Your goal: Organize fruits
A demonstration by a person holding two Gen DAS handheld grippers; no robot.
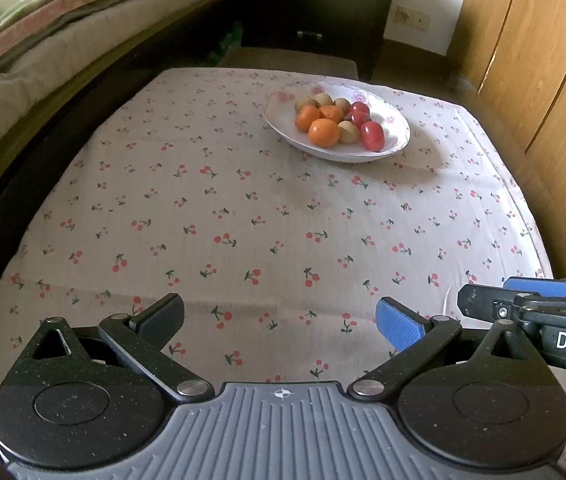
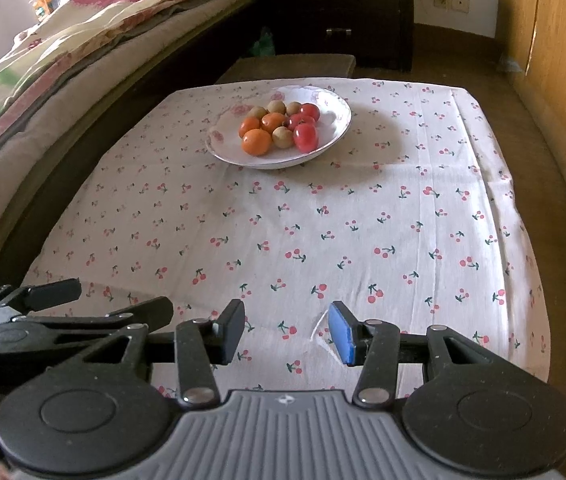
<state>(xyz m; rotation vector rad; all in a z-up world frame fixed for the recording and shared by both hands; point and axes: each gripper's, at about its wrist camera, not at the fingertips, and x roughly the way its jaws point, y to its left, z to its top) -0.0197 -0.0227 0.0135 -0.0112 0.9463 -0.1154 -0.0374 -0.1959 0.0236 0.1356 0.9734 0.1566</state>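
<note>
At the bottom of the left wrist view the left gripper (image 1: pixel 281 322) hangs over the near edge of the cherry-print tablecloth (image 1: pixel 243 216), fingers spread wide with nothing between them; the right gripper (image 2: pixel 287 332), low in its own view, is likewise spread apart and holds nothing. The two sit just beside each other, each showing at the other frame's lower corner. Well apart from both, in the upper middle of each frame, a white floral plate (image 1: pixel 397 136) rests on the cloth holding oranges (image 1: pixel 324 133), red tomatoes (image 1: pixel 372 135) and small brown fruits (image 1: pixel 348 132) clustered together. A bed (image 2: pixel 63 60) fills the upper left, a dark dresser (image 2: pixel 339 12) the top centre
</note>
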